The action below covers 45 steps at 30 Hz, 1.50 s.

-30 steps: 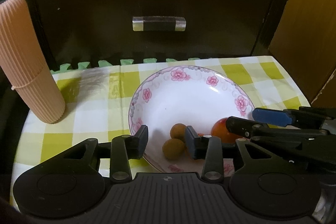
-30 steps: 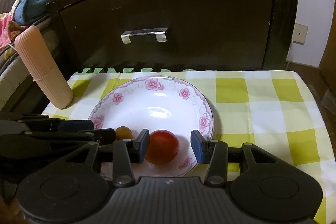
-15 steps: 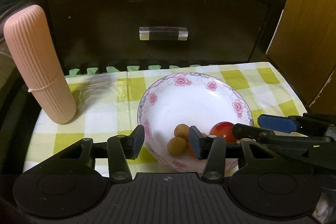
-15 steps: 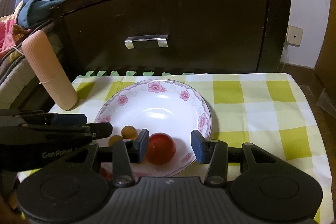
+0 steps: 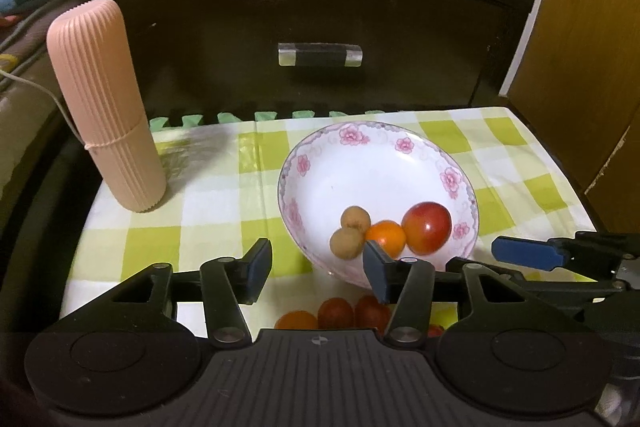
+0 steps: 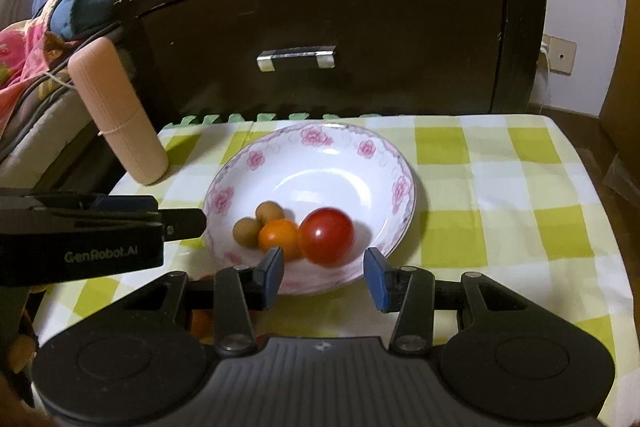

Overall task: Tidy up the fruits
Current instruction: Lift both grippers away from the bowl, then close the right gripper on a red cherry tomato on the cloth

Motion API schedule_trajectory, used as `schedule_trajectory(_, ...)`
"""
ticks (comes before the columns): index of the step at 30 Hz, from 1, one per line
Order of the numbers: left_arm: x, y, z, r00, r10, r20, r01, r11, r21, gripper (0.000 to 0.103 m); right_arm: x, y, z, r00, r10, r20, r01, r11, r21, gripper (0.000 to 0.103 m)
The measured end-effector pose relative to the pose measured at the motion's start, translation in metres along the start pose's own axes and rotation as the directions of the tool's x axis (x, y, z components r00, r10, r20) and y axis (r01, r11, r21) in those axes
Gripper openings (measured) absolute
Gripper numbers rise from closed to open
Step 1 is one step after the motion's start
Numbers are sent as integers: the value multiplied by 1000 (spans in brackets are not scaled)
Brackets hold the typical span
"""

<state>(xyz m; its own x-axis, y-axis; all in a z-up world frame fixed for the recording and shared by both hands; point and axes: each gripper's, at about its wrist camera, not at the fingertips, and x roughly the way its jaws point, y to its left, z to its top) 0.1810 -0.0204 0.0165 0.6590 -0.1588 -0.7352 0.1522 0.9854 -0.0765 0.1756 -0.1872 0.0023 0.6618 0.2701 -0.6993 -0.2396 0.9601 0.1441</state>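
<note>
Jaws of the left gripper (image 5: 316, 269) have just been opening and grasp nothing; right gripper (image 6: 325, 273) stands parted, empty; red fruit (image 6: 327, 242) rests in the floral plate (image 6: 400, 187).

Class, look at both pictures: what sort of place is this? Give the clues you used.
Probably a lived-in room at home, perhaps a bedroom: a small table with a checked cloth, a dark wooden drawer front behind it, and heaped clothes beside it.

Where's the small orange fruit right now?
In the floral white plate, near its front rim: the small orange fruit sits between the two brown longans and the red tomato, touching them.
</note>
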Motion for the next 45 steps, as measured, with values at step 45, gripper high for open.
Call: schedule_trajectory(45, -16, -5, -46, 987, -77, -142, 85, 995, 50, 63, 21, 6, -45, 983, 42, -180, -44, 999, -8, 35)
